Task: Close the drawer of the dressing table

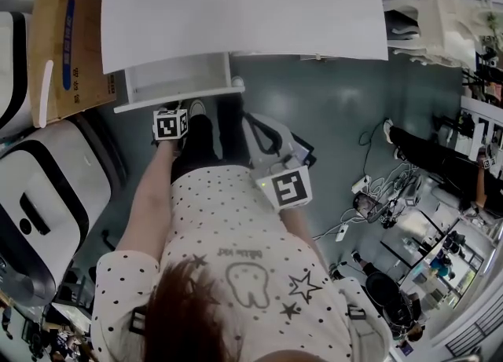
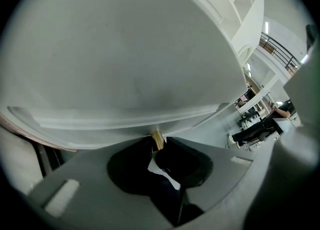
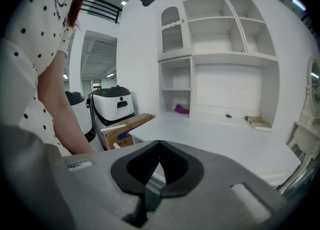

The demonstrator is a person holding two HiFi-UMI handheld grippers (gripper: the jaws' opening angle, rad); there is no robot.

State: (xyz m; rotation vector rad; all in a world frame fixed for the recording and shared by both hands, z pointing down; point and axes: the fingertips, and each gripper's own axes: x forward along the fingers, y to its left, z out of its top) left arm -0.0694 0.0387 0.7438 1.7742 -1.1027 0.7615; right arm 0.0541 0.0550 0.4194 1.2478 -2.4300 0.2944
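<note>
Drawer (image 1: pixel 181 95): white, under the left end of the dressing table, standing out from it toward the person; its inside shows from above in the head view.
Drawer front: fills most of the left gripper view, pale and plain.
Knob (image 2: pixel 157 138): small, brass-coloured, on the drawer front, caught between the two dark jaw tips.
Left gripper (image 2: pixel 159 145): closed on the knob, with a jaw tip pressing on either side; it is angled steeply down at the near edge of the drawer.
Left marker cube (image 1: pixel 170 125): just near of the drawer front, at the end of the person's bare forearm.
Right gripper (image 3: pixel 159 146): jaw tips meeting with nothing between them, held apart from the table and pointing across the tabletop.
Right marker cube (image 1: pixel 284 188): right of and nearer than the left one, over the grey floor (image 1: pixel 338 109).
Dressing table top (image 1: pixel 236 7): white and broad, across the far side.
Shelf unit (image 3: pixel 220 49): white, open compartments, at the far edge of the top.
Purple object (image 3: pixel 181 109): in a lower left compartment.
Book (image 3: pixel 258 121): lying flat on the top, far right.
Cardboard box (image 1: pixel 71 46): brown, left of the drawer.
Machine (image 1: pixel 39 195): white with black trim, on the floor, near left.
Cables (image 1: pixel 377 191): tangled on the floor, right.
Person: dotted white shirt (image 1: pixel 236 258), in the near centre.
</note>
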